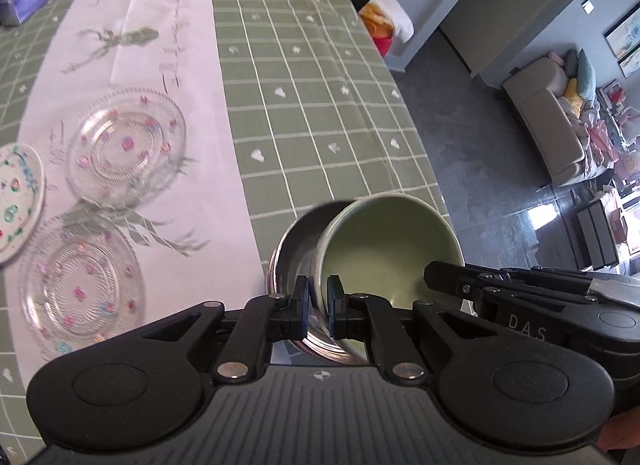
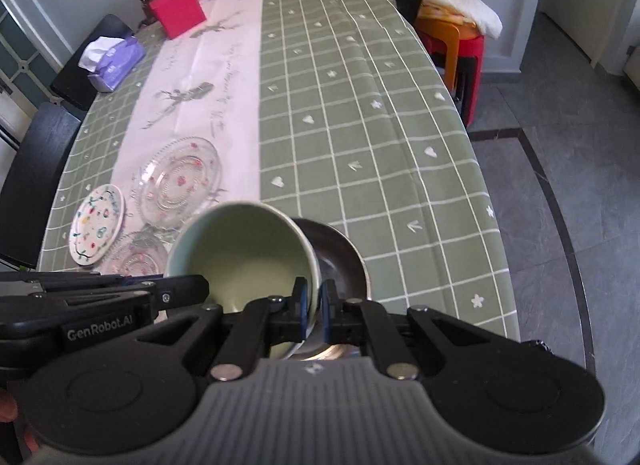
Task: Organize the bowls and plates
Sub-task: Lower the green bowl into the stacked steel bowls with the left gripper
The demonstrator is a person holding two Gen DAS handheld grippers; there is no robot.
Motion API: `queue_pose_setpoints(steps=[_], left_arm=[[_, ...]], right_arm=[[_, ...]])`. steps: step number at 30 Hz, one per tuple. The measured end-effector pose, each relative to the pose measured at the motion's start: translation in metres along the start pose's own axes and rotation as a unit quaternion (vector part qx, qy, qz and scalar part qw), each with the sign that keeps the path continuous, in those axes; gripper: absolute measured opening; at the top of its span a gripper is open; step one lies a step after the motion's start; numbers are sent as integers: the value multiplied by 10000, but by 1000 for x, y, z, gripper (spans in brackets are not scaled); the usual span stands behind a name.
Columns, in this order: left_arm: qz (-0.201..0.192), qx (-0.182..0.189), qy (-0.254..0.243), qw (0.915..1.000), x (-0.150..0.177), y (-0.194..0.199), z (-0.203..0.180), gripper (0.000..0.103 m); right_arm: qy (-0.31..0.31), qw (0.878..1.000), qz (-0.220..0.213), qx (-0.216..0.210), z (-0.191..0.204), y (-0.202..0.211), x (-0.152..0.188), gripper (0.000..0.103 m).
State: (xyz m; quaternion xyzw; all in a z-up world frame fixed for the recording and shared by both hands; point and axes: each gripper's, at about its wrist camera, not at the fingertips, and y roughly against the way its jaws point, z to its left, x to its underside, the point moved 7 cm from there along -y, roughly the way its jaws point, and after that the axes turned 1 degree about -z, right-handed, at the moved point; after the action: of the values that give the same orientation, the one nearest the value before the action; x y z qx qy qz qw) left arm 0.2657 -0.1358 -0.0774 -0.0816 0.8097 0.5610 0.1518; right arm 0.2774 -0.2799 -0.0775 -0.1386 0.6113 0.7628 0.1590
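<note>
A green bowl (image 1: 384, 249) is pinched by its wall from both sides, the left tool (image 1: 318, 297) and right tool (image 2: 313, 297) each clamped on opposite rims, with a steel bowl (image 2: 340, 261) nested just beyond. Stacking appears underway; lowering it squarely onto the desk (image 2: 360, 125) seems required next.

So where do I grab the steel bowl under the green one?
Take the steel bowl by its thin rim, probably coming from the right. The tilted green bowl sits toward the left in it, leaving a crescent of open wall there for one finger inside and one outside.
</note>
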Motion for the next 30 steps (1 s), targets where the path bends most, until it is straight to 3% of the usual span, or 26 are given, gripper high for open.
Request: queue_pose_setpoints(steps=[13, 30], left_arm=[[442, -282, 64, 9986, 5, -31, 3, 9], [521, -536, -95, 9972, 7, -40, -1, 10]], right_arm=[[144, 9991, 390, 73, -9, -38, 5, 4], [356, 9980, 453, 265, -9, -53, 5, 4]])
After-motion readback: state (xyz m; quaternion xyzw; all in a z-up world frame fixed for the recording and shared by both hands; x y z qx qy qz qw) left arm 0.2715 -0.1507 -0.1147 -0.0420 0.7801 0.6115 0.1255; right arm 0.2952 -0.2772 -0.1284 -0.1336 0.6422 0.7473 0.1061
